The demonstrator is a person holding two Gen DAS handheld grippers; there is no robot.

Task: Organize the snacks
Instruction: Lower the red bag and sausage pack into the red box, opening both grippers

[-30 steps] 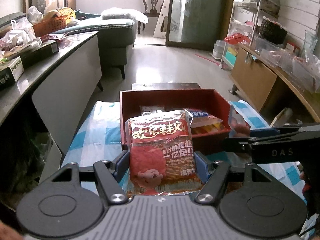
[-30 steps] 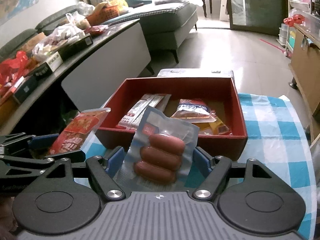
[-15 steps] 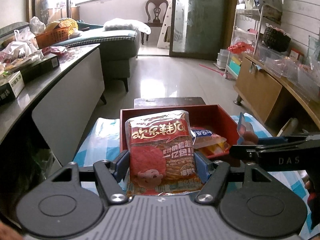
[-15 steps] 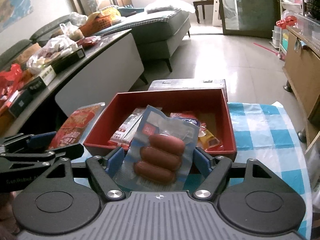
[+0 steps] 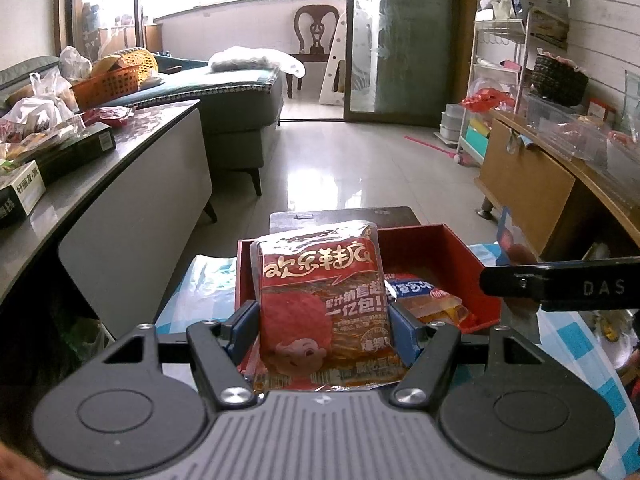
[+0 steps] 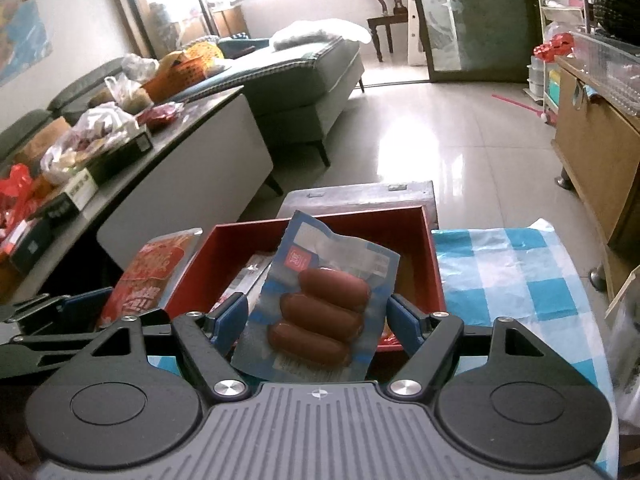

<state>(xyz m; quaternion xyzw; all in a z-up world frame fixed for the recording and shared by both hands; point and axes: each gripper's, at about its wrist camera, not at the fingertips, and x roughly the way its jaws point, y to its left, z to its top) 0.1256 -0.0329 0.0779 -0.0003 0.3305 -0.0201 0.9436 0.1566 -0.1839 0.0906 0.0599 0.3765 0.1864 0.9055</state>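
The left gripper (image 5: 324, 330) is clamped across the lower half of a red spicy-strip snack packet (image 5: 322, 304), its blue pads pressing on both side edges. The packet stands upright in front of the left wrist camera, with the red box (image 5: 460, 256) behind it from about 12 to 2 o'clock.

The right gripper (image 6: 316, 320) is closed on a blue vacuum pack of three sausages (image 6: 320, 312), which tilts with its top corner toward 11 o'clock. The pad at 9 o'clock meets the film; the 3 o'clock pad sits right at the edge, and contact there is harder to read. Beyond it the red box (image 6: 432, 264) lies open on a blue-checked tablecloth (image 6: 508, 272), with other flat packets (image 6: 248, 276) inside.

Both packs look light and thin. The red packet is a soft, crinkly foil pouch that will buckle if squeezed hard, so holding it low across its width seems sound. The sausage pack is slick film around firm, rounded lumps; it could rotate or slide between the pads. A hold across the sausages themselves, not the empty film margin, would probably be steadier.
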